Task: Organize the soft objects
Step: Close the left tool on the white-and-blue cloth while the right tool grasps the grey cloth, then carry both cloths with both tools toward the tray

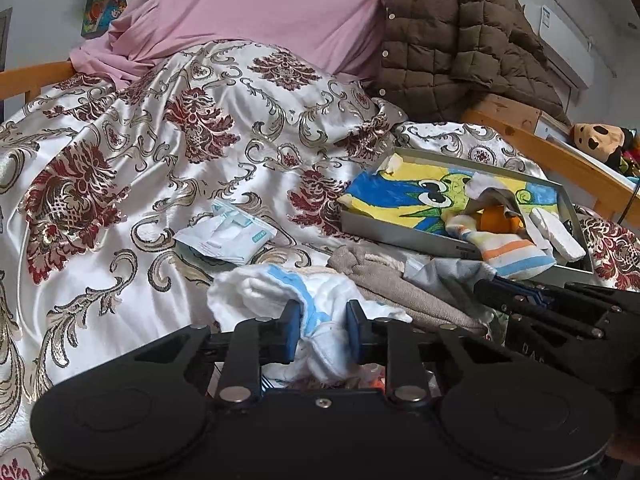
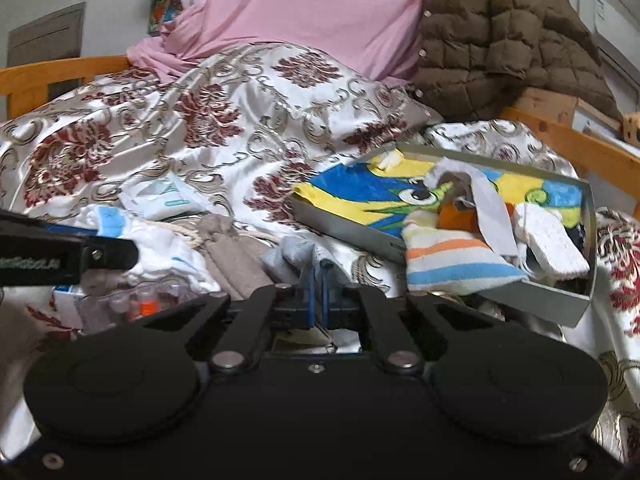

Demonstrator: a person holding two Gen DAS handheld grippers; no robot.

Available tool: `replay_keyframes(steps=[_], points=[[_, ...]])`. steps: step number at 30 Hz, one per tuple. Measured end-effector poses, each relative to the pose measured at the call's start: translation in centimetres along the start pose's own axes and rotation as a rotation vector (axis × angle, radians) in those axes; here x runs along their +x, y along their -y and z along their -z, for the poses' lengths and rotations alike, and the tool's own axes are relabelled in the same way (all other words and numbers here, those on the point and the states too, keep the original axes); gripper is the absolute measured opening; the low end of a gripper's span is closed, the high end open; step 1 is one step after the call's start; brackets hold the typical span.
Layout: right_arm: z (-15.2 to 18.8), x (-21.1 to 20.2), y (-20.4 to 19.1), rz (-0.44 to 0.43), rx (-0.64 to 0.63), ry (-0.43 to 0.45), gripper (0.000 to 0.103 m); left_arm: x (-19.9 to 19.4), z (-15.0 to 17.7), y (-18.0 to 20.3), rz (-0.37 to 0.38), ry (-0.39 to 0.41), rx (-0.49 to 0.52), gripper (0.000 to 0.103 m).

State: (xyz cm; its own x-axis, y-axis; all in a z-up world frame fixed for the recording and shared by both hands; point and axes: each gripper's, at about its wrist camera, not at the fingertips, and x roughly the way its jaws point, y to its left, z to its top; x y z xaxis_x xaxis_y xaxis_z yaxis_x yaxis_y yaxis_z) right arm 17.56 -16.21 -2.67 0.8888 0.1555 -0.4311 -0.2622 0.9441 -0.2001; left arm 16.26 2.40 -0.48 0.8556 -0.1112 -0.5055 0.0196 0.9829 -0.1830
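Observation:
My left gripper point(image 1: 322, 322) is shut on a white cloth with blue stripes point(image 1: 276, 288), low over the bed. My right gripper point(image 2: 318, 276) is shut on a grey-blue sock point(image 2: 294, 258); it also shows at the right in the left wrist view point(image 1: 516, 292). A beige knitted cloth point(image 1: 392, 292) lies between them. A grey tray point(image 1: 400, 232) with a cartoon picture holds a striped sock point(image 1: 516, 254), a white sponge point(image 1: 556, 232), an orange item point(image 1: 496, 218) and more cloth. The tray also shows in the right wrist view point(image 2: 352, 232).
A tissue pack point(image 1: 226, 236) lies on the patterned satin bedspread point(image 1: 160, 140). A pink sheet point(image 1: 260, 4) and a brown quilted jacket point(image 1: 460, 40) are piled at the back. A wooden bed rail point(image 1: 560, 156) runs along the right. A clear vial pack point(image 2: 132, 300) lies near the front.

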Motion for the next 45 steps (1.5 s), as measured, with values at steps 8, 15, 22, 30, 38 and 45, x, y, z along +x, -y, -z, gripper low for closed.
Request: replay_keyframes(steps=[8,15,22,30,38,45], points=[[-0.4,-1.0,-1.2,-0.041,-0.052,0.049,0.0,-0.5,-0.2,-0.1,-0.006,0.03,-0.002,0.021],[-0.8,-2.3,-1.5,-0.028,-0.077,0.108,0.0,-1.1,-0.5,0.1,-0.002,0.081,0.003,0.021],[-1.8,-3.7,-0.9,-0.006,-0.064,0.16,0.0,-2.1,-1.0,0.0,0.019,0.141,-0.016,0.021],[-2.6,-4.7,0.0,0.018,-0.052,0.206,0.0,-3.3,-1.6,0.5,0.044,0.228,-0.014,0.021],[-3.6,-5.4,1.0,0.052,-0.043,0.233,0.0,-0.7,-3.5,2.0,0.083,0.292,-0.004,0.021],[-5.5,-5.5,2.5,0.094,-0.028,0.256,0.0,2.8,-6.0,2.9,0.172,0.322,-0.036,0.021]])
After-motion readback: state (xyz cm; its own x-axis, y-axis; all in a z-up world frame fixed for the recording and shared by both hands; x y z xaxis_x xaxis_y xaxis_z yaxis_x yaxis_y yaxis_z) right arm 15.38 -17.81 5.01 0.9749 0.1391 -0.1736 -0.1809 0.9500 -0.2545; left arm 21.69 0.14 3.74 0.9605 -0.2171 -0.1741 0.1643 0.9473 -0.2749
